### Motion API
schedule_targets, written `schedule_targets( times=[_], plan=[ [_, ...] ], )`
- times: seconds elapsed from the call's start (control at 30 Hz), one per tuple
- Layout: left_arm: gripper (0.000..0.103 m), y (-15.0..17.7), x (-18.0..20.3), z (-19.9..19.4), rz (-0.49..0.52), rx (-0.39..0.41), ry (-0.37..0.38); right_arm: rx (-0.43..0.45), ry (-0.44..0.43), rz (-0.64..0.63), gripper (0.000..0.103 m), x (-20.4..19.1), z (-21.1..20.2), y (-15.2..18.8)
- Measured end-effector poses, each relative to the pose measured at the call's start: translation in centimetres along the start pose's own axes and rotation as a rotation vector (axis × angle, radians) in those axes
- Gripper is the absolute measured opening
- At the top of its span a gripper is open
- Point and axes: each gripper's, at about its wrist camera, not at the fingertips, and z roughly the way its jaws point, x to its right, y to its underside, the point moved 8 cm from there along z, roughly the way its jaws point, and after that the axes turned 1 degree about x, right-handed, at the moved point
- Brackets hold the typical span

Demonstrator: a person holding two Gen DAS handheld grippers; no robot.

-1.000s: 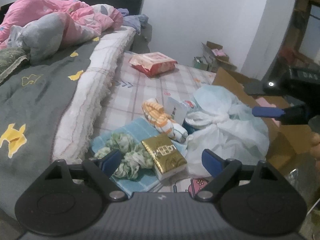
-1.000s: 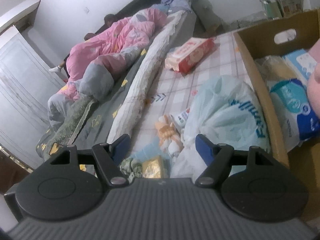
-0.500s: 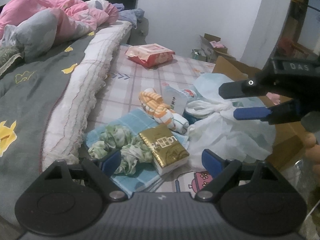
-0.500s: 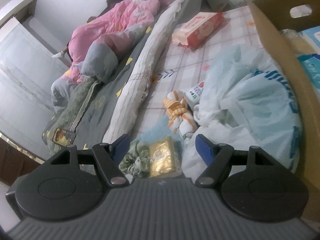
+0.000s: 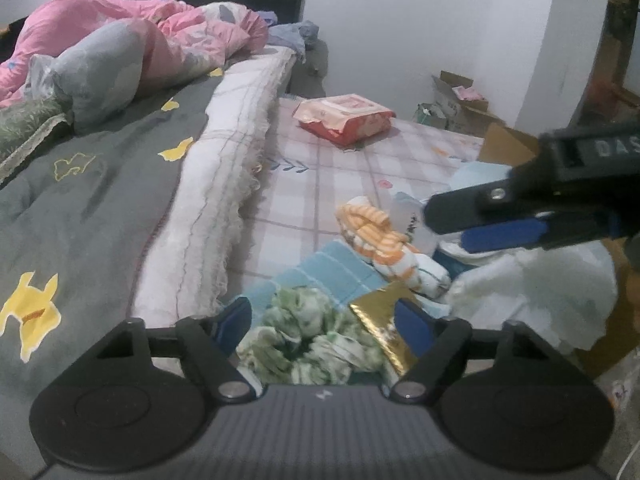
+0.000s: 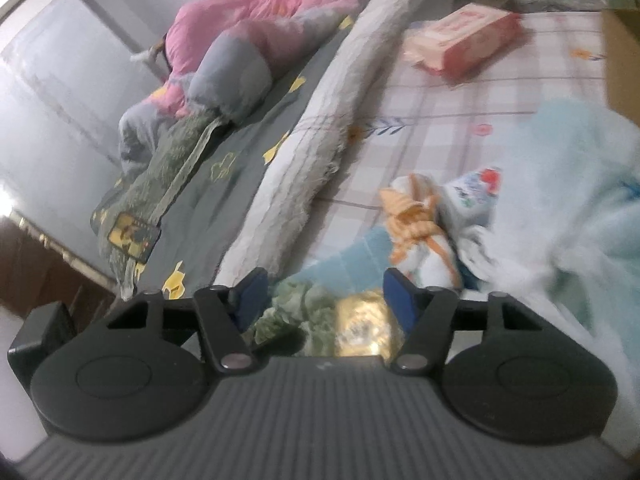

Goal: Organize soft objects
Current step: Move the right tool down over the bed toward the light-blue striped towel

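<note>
A small heap lies on the checked sheet: a green-and-white bunched cloth (image 5: 316,336), a gold packet (image 5: 384,316), a folded blue towel (image 5: 332,272) and an orange-striped cloth (image 5: 376,232). My left gripper (image 5: 324,320) hovers just over the green cloth and gold packet. Its jaws are closing and the pads touch nothing. My right gripper (image 6: 324,292) hangs over the same green cloth (image 6: 296,308) and gold packet (image 6: 362,322), jaws closing, with nothing pressed between them. The right gripper (image 5: 446,226) also reaches in from the right in the left wrist view.
A white plastic bag (image 5: 532,280) bulges right of the heap, beside a cardboard box (image 6: 620,60). A red wipes pack (image 5: 344,120) lies farther back. A rolled white quilt edge (image 5: 224,184), a grey blanket (image 5: 88,208) and pink bedding (image 5: 132,40) fill the left.
Both grippers have moved forward and down toward the heap, and their jaws have narrowed. The right gripper has pushed farther left into the left wrist view.
</note>
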Motion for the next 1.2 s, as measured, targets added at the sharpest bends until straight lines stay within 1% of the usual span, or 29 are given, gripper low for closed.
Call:
schedule_targets(
  times=[0.03,0.07,0.2,0.33,0.47,0.57,0.67,0.9,1.1,1.2],
  plan=[
    [0.076,-0.1,-0.2,0.4,-0.003,-0.008,0.0,-0.017,-0.004,-0.009,0.055,-0.2,0.8,-0.3],
    [0.075,-0.1,-0.3,0.7,-0.006,-0.016,0.002,-0.033,-0.006,-0.016,0.054,-0.4,1.6,-0.5],
    [0.075,-0.1,-0.6,1.8,-0.007,-0.043,0.011,-0.12,0.002,-0.043,0.053,-0.7,5.2,-1.3],
    [0.075,0.4,-0.7,3.0,-0.02,-0.083,0.029,-0.203,0.02,-0.053,0.053,-0.4,8.3,-1.5],
    [0.074,0.9,-0.7,3.2,-0.044,-0.103,0.057,-0.293,0.011,-0.03,0.053,0.3,9.9,-0.5],
    [0.074,1.0,-0.6,2.8,-0.071,-0.111,0.095,-0.336,-0.002,-0.012,0.055,0.7,9.9,0.5],
    [0.074,1.3,-0.4,2.4,-0.086,-0.122,0.136,-0.357,-0.014,-0.001,0.055,1.0,9.0,1.3],
    [0.074,1.6,0.7,1.0,-0.109,-0.131,0.225,-0.373,-0.029,0.011,0.055,1.5,6.6,2.6],
    [0.076,2.3,2.0,0.0,-0.116,-0.139,0.291,-0.333,-0.014,-0.016,0.055,1.0,4.2,2.6],
    [0.077,2.7,2.7,-0.5,-0.099,-0.136,0.3,-0.305,-0.024,-0.03,0.055,0.3,4.1,1.7]
  ],
)
